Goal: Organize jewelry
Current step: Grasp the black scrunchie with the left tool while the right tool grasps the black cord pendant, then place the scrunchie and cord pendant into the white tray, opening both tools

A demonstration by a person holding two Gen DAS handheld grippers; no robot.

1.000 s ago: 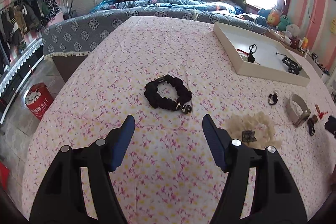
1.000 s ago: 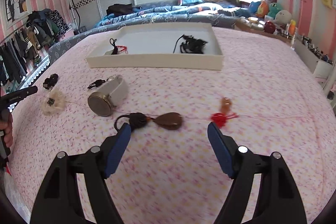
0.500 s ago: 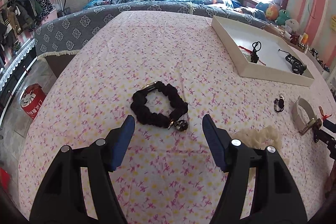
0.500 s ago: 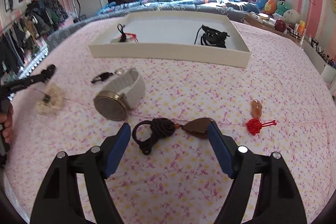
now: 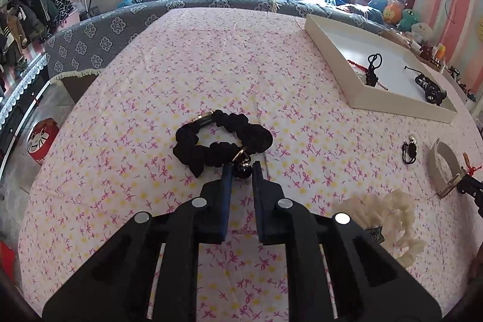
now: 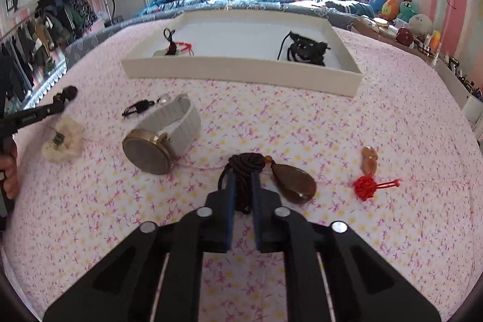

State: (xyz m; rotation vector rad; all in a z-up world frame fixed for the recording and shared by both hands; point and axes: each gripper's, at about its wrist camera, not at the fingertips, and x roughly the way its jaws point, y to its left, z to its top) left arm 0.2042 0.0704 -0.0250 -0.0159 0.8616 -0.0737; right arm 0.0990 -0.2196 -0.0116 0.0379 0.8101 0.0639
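1. Left gripper (image 5: 242,171): jaws just closed on the black scrunchie (image 5: 222,145)'s bead, on the bedspread.
2. Right gripper (image 6: 241,181): just clamped the pendant (image 6: 294,184)'s cord.
3. Both look ready to lift toward the tray (image 6: 241,70).

The bedsheet (image 5: 187,74) is soft, thin cloth with little pink flowers. The black scrunchie (image 5: 223,141) looks like puffy, matt cloth with a shiny gold metal bit. The cream scrunchie (image 5: 392,219) looks fluffy. The tray (image 6: 241,70) is smooth, matt and white. The watch (image 6: 163,141) has a dull metal face and a ribbed pale band. The brown pendant (image 6: 294,183) is glossy and smooth on a twisted dark cord (image 6: 244,168). The red knot (image 6: 366,187) is woven thread.
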